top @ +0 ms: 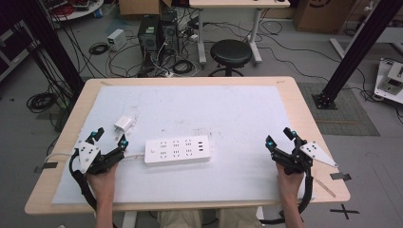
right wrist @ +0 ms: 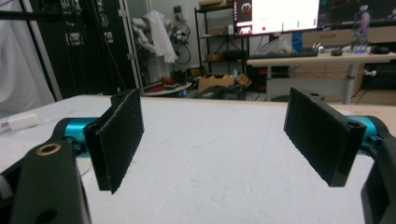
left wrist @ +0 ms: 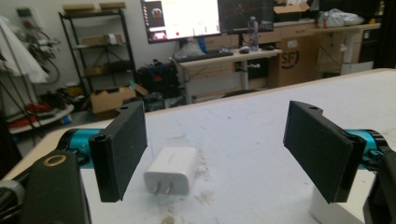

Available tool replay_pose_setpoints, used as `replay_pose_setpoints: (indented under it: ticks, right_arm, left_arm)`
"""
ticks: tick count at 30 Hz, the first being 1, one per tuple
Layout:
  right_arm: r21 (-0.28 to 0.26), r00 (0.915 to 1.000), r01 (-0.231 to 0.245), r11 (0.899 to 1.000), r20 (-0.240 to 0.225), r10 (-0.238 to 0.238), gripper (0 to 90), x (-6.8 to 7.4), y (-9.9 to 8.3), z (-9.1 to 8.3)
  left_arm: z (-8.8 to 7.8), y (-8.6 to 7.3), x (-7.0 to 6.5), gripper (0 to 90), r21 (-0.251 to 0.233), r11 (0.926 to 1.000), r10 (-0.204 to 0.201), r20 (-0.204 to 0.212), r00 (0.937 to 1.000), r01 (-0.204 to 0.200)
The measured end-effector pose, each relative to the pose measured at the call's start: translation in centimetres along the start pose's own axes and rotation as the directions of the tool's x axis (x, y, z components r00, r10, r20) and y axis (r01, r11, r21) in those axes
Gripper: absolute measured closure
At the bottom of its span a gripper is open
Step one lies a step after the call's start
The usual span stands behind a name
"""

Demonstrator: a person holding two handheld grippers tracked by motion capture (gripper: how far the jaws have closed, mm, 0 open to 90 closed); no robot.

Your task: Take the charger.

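Charger plug (left wrist: 170, 170) lying prongs toward L gripper (top: 108, 137), centred ahead of its wide-open, empty jaws, likely for pickup | power strip (top: 177, 150) lying mid-mat, sockets up, near charger | R gripper (top: 281, 136) resting apart, jaws spread wide, holding nothing

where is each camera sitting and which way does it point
High view: above the person's side, looking forward and down on the table; forearms, left hand-held gripper and right hand-held gripper enter from the bottom.
Left gripper view: rides low on the left hand-held gripper, looking between its open jaws at the charger.
Right gripper view: rides on the right hand-held gripper, looking across bare mat between its open jaws.
Shared: charger, high and both gripper views; power strip, high and left gripper views.
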State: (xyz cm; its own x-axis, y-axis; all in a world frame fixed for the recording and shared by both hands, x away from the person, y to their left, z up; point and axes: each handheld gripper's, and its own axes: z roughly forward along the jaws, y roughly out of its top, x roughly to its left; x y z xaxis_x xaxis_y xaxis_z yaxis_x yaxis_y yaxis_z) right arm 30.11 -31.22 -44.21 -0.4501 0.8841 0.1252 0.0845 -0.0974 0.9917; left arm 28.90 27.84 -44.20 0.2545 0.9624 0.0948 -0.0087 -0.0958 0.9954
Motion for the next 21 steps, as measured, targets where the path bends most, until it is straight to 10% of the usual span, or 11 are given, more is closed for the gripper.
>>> replay_pose_setpoints:
  ticks: [14, 21]
  right_arm:
    - [0.093, 0.9965, 0.084, 0.992, -0.012, -0.083, 20.5, 1.0, 0.1, 0.9]
    - [0.097, 0.9971, 0.074, 0.993, -0.026, -0.072, 20.5, 1.1, 0.1, 0.8]
  left_arm:
    - [-0.2, 0.1, 0.1, 21.5, 0.018, 0.9983, -0.056, 0.033, 0.9979, 0.056]
    - [0.1, 0.1, -0.3, 25.6, 0.037, 0.9993, 0.011, 0.014, 0.9998, -0.011]
